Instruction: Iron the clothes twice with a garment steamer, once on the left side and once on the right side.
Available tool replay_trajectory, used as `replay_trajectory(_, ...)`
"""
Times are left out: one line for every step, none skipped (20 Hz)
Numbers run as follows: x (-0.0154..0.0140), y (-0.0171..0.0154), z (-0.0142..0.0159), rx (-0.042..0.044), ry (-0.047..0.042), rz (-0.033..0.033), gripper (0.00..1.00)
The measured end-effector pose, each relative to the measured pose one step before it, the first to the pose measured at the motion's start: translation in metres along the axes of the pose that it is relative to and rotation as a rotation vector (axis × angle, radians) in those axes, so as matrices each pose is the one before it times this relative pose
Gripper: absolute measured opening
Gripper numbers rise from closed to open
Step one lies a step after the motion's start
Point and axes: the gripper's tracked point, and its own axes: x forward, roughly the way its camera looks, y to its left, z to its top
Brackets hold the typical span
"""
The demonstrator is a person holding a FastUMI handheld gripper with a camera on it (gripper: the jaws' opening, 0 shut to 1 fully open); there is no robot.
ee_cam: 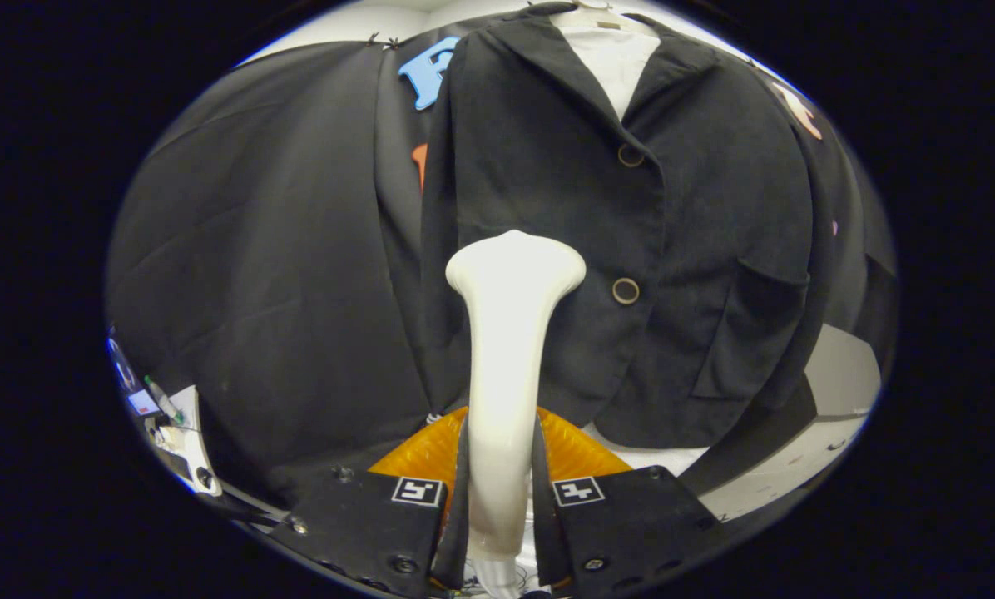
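A black jacket [564,191] with two round buttons hangs on a hanger over a white shirt [614,58], straight ahead of me. My gripper [502,466] is shut on the white handle of the garment steamer [506,349], which rises upright between the fingers. The steamer's flared head [516,266] stands in front of the jacket's left panel, level with the lower button [626,290]. Whether the head touches the cloth I cannot tell.
An orange ribbed object [581,449] lies just beyond the fingers, under the jacket's hem. A white table surface [797,474] runs off to the right. Black cloth forms the booth wall [281,249] on the left. Small gear sits at the far left [165,412].
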Motion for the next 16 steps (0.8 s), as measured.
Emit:
replay_trajectory(0.00304,0.00081,-0.00184,-0.00129,0.00912,0.00150,0.35)
replay_trajectory(0.00487,0.00249,-0.00238,0.00179,0.00706,0.00281,0.35)
replay_trajectory(0.00247,0.00085,-0.00152,-0.00115,0.00634,0.00448,0.35)
replay_trajectory(0.00063,-0.00097,-0.00365,0.00006,0.00665,0.00377,0.35)
replay_trajectory(0.00160,-0.00024,-0.00121,0.01021,0.00689,0.00248,0.35)
replay_trajectory(0.00274,-0.00063,-0.00216,0.00843,0.01018,0.00049,0.35)
replay_trajectory(0.00322,-0.00126,-0.00339,0.00591,0.01040,-0.00130,0.35)
replay_trajectory(0.00235,0.00019,-0.00419,0.00202,0.00970,-0.00169,0.35)
replay_trajectory(0.00386,0.00035,-0.00305,-0.00183,0.00972,-0.00028,0.35)
replay_trajectory(0.00204,0.00013,-0.00398,-0.00012,0.01024,0.00047,0.35)
replay_trajectory(0.00144,0.00024,-0.00202,0.00202,0.01019,0.00004,0.35)
replay_trajectory(0.00294,0.00063,-0.00340,0.00119,0.01026,-0.00106,0.35)
replay_trajectory(0.00226,-0.00013,-0.00115,0.00380,0.00870,-0.00101,0.35)
replay_trajectory(0.00144,0.00059,0.00053,0.00413,0.00704,-0.00101,0.35)
replay_trajectory(0.00093,0.00046,0.00183,0.00227,0.00519,-0.00115,0.35)
replay_trajectory(-0.00097,-0.00082,0.00020,0.00271,0.00338,-0.00196,0.35)
